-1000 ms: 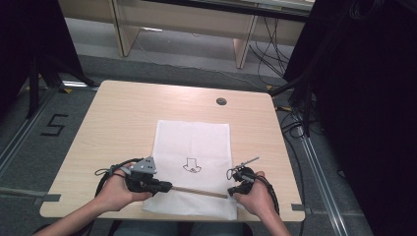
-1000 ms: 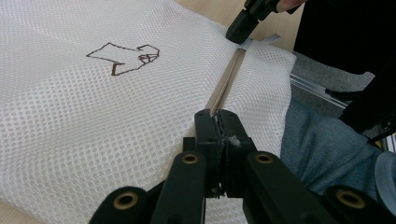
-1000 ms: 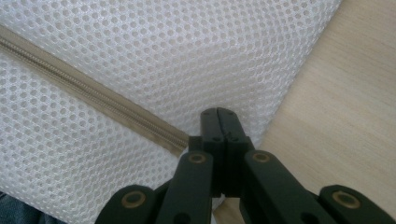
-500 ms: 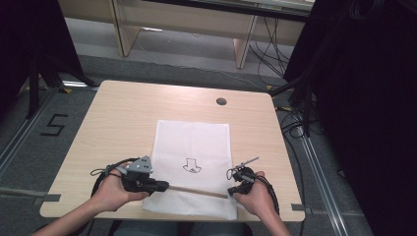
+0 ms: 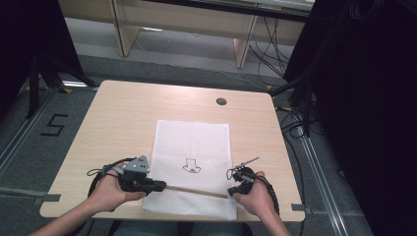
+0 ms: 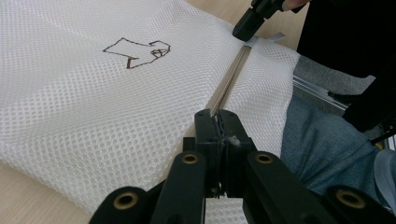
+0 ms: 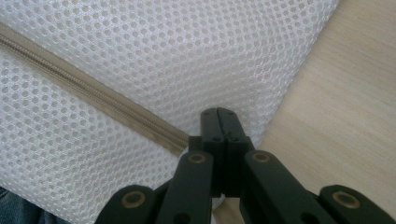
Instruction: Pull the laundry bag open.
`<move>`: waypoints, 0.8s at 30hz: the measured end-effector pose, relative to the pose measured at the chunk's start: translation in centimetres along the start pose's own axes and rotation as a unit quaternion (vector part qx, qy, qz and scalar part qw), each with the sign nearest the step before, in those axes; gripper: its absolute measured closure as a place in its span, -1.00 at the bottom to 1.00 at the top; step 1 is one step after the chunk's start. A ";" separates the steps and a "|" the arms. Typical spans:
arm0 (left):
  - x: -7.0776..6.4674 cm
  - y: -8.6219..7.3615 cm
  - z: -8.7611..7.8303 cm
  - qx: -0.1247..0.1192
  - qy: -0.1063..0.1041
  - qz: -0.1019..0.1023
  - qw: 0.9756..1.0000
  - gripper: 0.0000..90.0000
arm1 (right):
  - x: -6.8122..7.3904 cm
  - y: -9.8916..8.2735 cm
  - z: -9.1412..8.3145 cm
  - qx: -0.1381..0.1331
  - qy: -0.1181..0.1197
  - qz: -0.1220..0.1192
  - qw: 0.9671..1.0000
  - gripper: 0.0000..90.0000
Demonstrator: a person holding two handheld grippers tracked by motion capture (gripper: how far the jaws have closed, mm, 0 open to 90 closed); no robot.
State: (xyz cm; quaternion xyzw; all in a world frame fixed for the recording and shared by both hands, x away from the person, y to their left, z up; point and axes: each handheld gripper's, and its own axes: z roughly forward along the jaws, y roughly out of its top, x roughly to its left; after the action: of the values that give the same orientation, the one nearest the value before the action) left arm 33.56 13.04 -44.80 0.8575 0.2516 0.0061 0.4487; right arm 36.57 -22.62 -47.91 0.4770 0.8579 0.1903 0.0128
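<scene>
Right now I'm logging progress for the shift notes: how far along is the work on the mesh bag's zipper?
Done: the white mesh bag lies flat on the table, and both tongs are shut at the ends of its zipper. In hand: the left tongs pinch the zipper line, perhaps its slider; the right tongs clamp the mesh at the far end. Left: running the slider along; whether it is opening or closing I cannot tell.

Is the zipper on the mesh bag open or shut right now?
Shut: the zipper runs as one closed band across the mesh bag, no gap between its sides.
</scene>
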 end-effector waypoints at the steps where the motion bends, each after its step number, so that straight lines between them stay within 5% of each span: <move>1: 0.0 -0.1 0.0 -0.002 -0.003 -0.012 1.000 0.94 | 0.0 0.0 0.0 0.000 0.000 -0.001 1.000 1.00; 4: 0.1 -0.1 -0.2 0.000 -0.001 0.000 1.000 0.94 | 0.0 0.0 0.0 0.000 0.000 0.001 1.000 1.00; 24: 0.4 -0.5 -0.8 0.005 0.009 -0.008 1.000 0.94 | 0.0 0.0 0.0 0.000 0.000 0.001 1.000 1.00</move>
State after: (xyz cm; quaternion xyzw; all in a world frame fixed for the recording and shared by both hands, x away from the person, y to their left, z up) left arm 33.48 14.04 -44.77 0.8576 0.2630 0.0091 0.4419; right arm 36.56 -22.63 -47.91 0.4781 0.8574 0.1903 0.0121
